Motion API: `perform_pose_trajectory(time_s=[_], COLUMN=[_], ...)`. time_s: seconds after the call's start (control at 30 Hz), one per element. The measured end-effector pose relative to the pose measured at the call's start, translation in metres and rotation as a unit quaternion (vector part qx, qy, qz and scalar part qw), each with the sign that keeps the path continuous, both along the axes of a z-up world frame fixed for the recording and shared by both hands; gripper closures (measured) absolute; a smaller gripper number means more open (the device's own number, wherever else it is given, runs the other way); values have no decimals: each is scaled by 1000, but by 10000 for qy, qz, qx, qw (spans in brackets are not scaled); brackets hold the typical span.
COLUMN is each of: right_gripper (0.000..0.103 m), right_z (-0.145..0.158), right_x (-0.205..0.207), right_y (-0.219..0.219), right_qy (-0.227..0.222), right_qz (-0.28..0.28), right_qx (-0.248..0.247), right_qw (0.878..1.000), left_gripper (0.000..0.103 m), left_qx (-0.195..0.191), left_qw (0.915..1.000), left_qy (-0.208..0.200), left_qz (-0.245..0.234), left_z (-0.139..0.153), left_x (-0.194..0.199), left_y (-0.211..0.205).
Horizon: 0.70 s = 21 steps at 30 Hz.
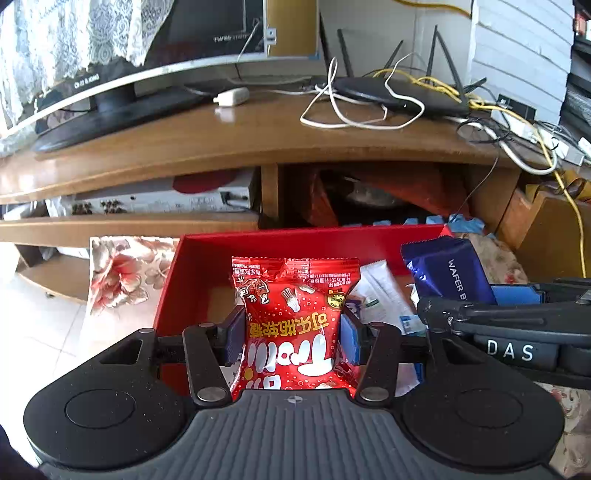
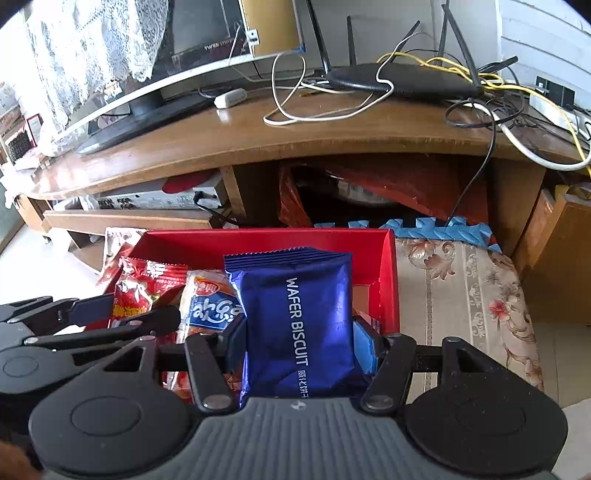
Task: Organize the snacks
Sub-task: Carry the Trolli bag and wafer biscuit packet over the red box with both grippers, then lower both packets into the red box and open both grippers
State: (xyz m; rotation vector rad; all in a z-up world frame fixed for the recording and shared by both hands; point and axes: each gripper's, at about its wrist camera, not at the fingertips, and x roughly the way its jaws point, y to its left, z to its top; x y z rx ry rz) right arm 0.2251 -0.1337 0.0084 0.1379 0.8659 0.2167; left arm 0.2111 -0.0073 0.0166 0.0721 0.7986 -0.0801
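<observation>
Left black two-finger gripper (image 1: 291,338): jaws closed part-way, blue pads pressed against both sides of a red gummy-candy packet (image 1: 293,325), held upright. Right black two-finger gripper (image 2: 299,341): jaws likewise clamped on a blue foil wafer-biscuit packet (image 2: 295,325), upright; it sits just beside the left one, level with it.

Glossy foil wafer packet (image 2: 295,317) (crinkled), polished wooden stand (image 2: 258,136).

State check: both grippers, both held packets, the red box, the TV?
left gripper: shut on red candy packet
right gripper: shut on blue wafer packet
red candy packet: sealed, held above box
blue wafer packet: sealed, held upright
red box: open, snacks inside
TV: screen dark
</observation>
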Motion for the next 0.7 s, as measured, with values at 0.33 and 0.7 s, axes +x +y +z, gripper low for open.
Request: perform_pose_trajectory(time_s=[0.33,0.7], right_gripper=[46,45], right_z=[-16,-21], right_x=[10,13], right_y=[8,7], right_qy=[176,295], right_qz=[97,169], right_qx=[-114,-20], right_qw=[9997,9994], left_gripper=[44,34], left_qx=[40,127], left_qw=[9996,9992], left_qy=[219,274], left_qz=[148,280], left_z=[-17,-22], left_x=[8,11], left_y=[6,7])
